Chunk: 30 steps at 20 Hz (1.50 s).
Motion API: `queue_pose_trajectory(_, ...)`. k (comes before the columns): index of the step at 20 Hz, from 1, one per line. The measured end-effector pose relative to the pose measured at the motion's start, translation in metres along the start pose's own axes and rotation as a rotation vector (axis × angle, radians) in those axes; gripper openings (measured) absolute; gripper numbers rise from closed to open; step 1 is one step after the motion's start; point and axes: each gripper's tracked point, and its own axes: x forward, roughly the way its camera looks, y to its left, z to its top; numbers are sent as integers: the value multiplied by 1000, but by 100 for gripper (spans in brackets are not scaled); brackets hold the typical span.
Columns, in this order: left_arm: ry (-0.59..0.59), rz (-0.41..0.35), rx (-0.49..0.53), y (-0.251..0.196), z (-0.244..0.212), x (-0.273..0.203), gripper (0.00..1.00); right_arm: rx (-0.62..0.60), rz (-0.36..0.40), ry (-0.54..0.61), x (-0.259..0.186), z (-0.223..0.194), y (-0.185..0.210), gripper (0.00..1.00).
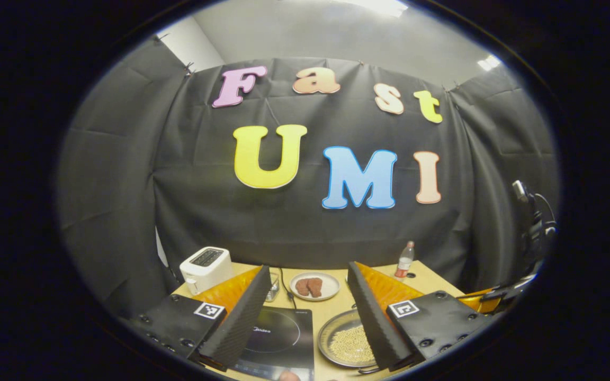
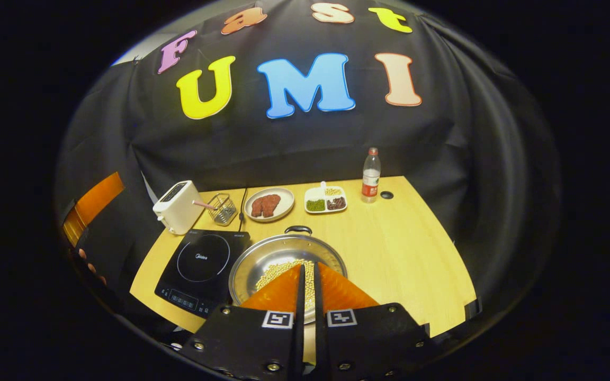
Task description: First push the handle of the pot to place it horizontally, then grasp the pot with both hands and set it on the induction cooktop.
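Hovering above the pot (image 2: 284,262), I had my right gripper (image 2: 307,286) closed, my left gripper (image 1: 307,312) spread apart

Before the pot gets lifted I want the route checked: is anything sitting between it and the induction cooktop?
Nothing visible does. The pot sits on the table directly beside the induction cooktop, with no object between them. The toaster and wire basket stand behind the cooktop, off that path.

A white toaster (image 2: 177,207) is sitting at the table's (image 2: 405,248) far left. A plate of meat (image 2: 268,204), a divided snack tray (image 2: 326,200) and a bottle (image 2: 371,175) are standing along the back.
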Motion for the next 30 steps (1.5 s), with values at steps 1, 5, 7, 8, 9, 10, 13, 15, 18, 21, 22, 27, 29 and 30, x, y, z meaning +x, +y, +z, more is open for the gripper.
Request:
queue_pose_trajectory(1,5,1,1,0,-1,0,95,-1,18,19,3,-4,4,9)
queue_pose_trajectory(5,27,3,11,4,-8,-1,97,-13,34,107,7,-31,10,0)
queue_pose_trajectory(7,37,6,10,6,-13,-1,97,7,56,166,13,-47,18,1)
queue_pose_trajectory(8,43,7,8,8,-17,0,97,23,69,200,19,-58,22,0)
queue_pose_trajectory(9,50,10,5,8,-18,-1,99,34,79,235,23,-66,26,0)
queue_pose_trajectory(10,56,12,4,12,-23,-5,99,42,89,270,26,-76,28,1)
queue_pose_trajectory(13,70,23,6,19,-28,-5,99,79,120,375,33,-100,40,1)
queue_pose_trajectory(15,86,34,7,26,-34,-6,97,104,138,434,38,-114,49,0)
queue_pose_trajectory(18,102,51,0,36,-42,-9,95,128,171,491,45,-127,65,0)
queue_pose_trajectory(21,117,70,-10,47,-48,-11,95,121,203,544,53,-140,85,0)
queue_pose_trajectory(22,125,73,-18,48,-50,-10,95,117,215,565,55,-147,93,0)
queue_pose_trajectory(27,136,106,-31,63,-56,-14,95,78,233,624,70,-169,117,0)
queue_pose_trajectory(29,138,125,-38,72,-57,-18,95,64,225,632,75,-175,122,0)
queue_pose_trajectory(30,141,134,-43,77,-58,-19,96,61,220,635,78,-177,123,0)
